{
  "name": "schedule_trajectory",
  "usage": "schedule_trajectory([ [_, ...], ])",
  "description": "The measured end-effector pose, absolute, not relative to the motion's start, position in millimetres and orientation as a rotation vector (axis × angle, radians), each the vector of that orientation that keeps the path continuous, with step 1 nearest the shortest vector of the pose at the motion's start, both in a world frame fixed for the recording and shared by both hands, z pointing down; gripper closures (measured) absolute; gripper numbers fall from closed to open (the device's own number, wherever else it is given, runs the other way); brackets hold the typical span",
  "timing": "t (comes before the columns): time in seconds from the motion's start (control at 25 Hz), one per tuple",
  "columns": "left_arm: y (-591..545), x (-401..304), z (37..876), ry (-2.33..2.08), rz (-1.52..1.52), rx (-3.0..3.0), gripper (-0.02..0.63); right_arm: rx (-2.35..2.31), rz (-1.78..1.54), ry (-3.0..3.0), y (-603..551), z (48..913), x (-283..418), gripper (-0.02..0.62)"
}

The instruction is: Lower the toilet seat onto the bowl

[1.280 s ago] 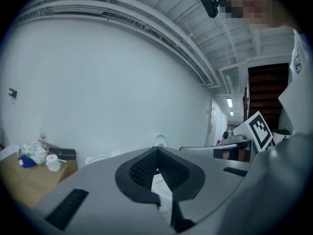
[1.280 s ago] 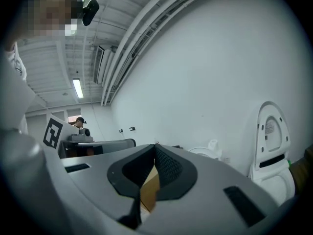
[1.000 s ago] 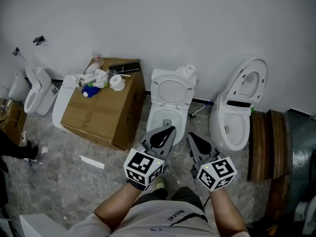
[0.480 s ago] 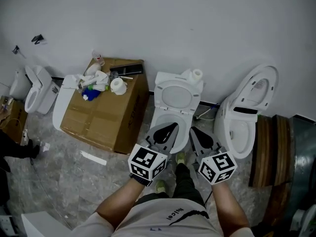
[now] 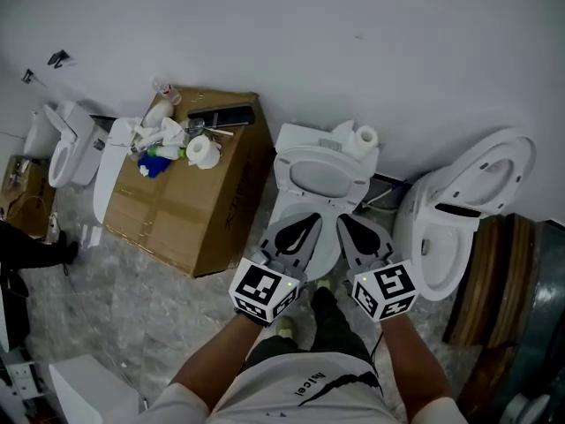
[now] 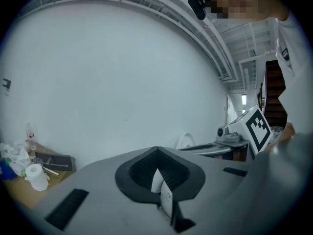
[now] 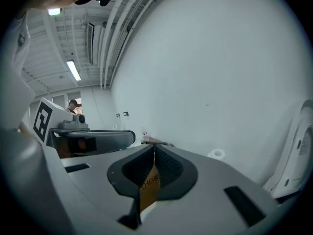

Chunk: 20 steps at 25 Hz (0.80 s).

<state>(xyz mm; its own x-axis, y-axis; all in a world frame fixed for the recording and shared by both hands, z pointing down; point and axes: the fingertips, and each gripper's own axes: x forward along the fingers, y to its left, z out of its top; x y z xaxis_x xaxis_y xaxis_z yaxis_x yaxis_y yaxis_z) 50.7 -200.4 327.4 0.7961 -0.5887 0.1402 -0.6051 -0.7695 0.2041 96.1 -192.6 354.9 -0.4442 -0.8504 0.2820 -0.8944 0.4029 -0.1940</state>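
Cardboard box [image 5: 190, 206] left of toilet [image 5: 309, 138], cluttered. Toilet seat [image 5: 291, 179] upright against tank, bowl uncovered, not yet lowered. Left gripper [image 5: 311, 219] and right gripper [image 5: 346, 224] side by side before bowl, jaws closed, empty; probably posed to tip seat forward.

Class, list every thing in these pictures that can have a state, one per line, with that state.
White middle toilet's seat: raised, leaning back.
White right toilet's lid: raised.
Brown cardboard box: closed.
Left gripper: shut, empty.
Right gripper: shut, empty.
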Motion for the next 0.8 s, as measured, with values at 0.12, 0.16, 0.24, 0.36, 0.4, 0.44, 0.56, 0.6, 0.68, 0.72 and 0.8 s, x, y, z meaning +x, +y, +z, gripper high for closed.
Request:
schedule_trajectory([
  [0.12, -231.5, 66.5, 344.4, -0.959, 0.120, 2.721, 0.595, 1.558, 0.527, -2.512, -225.7, 372.4, 114.9, 0.578],
  [0.16, -241.6, 70.9, 349.5, -0.968, 0.126, 2.714, 0.595, 1.552, 0.536, -2.511, -235.9, 377.9, 119.9, 0.578],
  [0.24, -260.3, 78.1, 360.5, -0.988, 0.140, 2.698, 0.595, 1.535, 0.547, -2.504, -254.5, 390.1, 128.0, 0.578],
  [0.36, -287.4, 86.7, 380.6, -1.022, 0.161, 2.663, 0.595, 1.503, 0.559, -2.487, -281.6, 411.3, 138.0, 0.578],
  [0.4, -295.5, 89.0, 388.0, -1.032, 0.165, 2.648, 0.595, 1.488, 0.556, -2.481, -290.0, 418.8, 140.4, 0.578],
  [0.44, -302.7, 91.1, 395.7, -1.040, 0.169, 2.634, 0.595, 1.470, 0.547, -2.475, -297.8, 426.5, 142.4, 0.578],
  [0.56, -319.2, 97.6, 418.0, -1.055, 0.187, 2.599, 0.595, 1.410, 0.496, -2.445, -319.3, 451.0, 149.1, 0.577],
  [0.6, -323.9, 99.8, 424.7, -1.059, 0.192, 2.589, 0.595, 1.389, 0.476, -2.432, -326.4, 458.4, 151.4, 0.577],
  [0.68, -332.9, 103.5, 436.4, -1.065, 0.200, 2.572, 0.595, 1.352, 0.431, -2.408, -340.9, 470.0, 154.0, 0.577],
  [0.72, -336.9, 104.8, 441.8, -1.067, 0.204, 2.564, 0.595, 1.338, 0.409, -2.395, -347.8, 474.8, 154.4, 0.577],
  [0.8, -342.8, 106.4, 452.3, -1.071, 0.216, 2.549, 0.595, 1.315, 0.356, -2.364, -359.0, 486.7, 155.9, 0.577],
])
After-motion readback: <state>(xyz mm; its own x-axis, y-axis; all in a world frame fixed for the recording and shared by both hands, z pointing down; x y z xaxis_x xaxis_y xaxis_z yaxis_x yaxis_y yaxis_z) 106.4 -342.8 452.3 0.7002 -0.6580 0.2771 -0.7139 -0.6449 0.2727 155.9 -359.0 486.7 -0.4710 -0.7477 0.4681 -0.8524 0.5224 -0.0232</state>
